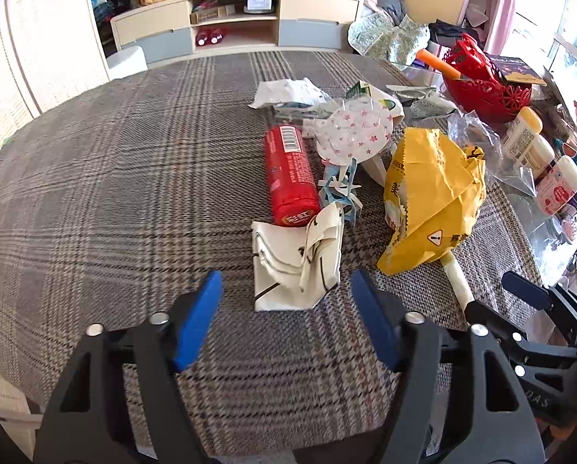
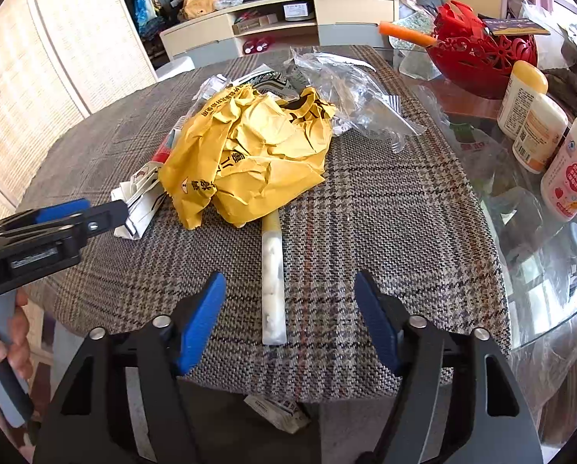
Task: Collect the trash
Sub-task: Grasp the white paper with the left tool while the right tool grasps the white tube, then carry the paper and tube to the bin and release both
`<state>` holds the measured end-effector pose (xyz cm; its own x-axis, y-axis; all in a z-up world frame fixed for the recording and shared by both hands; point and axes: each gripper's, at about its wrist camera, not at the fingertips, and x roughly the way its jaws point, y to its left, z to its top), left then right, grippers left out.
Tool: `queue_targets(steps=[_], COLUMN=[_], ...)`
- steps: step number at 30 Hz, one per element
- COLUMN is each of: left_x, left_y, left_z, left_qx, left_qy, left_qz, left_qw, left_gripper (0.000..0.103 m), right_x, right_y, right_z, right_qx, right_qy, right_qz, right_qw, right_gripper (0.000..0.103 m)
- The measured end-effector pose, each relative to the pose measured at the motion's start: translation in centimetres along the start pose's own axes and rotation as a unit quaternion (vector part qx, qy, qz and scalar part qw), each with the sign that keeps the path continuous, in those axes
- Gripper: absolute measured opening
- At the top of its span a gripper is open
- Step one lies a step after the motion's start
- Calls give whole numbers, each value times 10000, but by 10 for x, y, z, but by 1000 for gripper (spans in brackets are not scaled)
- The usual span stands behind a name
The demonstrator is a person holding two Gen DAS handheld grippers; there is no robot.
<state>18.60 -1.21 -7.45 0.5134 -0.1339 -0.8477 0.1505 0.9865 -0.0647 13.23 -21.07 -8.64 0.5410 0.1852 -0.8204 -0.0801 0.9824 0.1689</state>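
One red can [image 1: 290,176], one crumpled yellow bag [image 2: 249,154] and one folded white wrapper [image 1: 298,266] ahead of the jaws. One pale tube [image 2: 273,282] between the right jaws; three white bottles [image 2: 535,135] and one red basket [image 2: 481,58] far right

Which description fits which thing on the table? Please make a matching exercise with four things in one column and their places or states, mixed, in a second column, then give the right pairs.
Things:
1. red can
2. yellow paper bag
3. white tube
4. red basket

Descriptions:
A. crumpled, lying over one end of a thin stick-like thing
B. standing on the glass part, beside white bottles
C. lying on its side on the checked cloth, barcode facing up
D. lying straight, between the open right claw's tips in its own view

Pairs: 1-C, 2-A, 3-D, 4-B
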Motion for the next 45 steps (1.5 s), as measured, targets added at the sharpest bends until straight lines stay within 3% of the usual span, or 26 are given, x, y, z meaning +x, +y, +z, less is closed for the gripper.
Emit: queue_targets(steps=[1,3,11,16,19,27,34,45], left_x=[4,11,32,32,30,11,-14,-72], left_y=[-1,-4,-5,-2,0,-7,-6,-24], left_z=[1,2,8,9,6,-12,-39,-109], left_qx=[1,39,12,58,56,287,177,-67], left_qy=[27,67,103,91,91,189,279,48], left_qz=[-30,-81,-69,-27,-109,-56,-101,-583], left_qw=[10000,9999,9999,9999,9999,9994,9994,9983], left_gripper=[53,49,48,36,31,19,17,17], right_x=[1,3,19,18,15,4,-14,-58], right_y=[1,3,5,5,2,7,7,12], right_z=[0,1,-1,-5,-6,-15,-37,-78], right_qx=[-17,-31,-126,-303,-258,-300,-163,-205], right_qy=[2,34,179,85,159,299,278,40], right_qz=[10,44,-74,-340,-270,-37,68,357], right_qw=[10000,10000,9997,9989,9992,9991,9995,9991], right_gripper=[56,56,44,19,14,14,13,13])
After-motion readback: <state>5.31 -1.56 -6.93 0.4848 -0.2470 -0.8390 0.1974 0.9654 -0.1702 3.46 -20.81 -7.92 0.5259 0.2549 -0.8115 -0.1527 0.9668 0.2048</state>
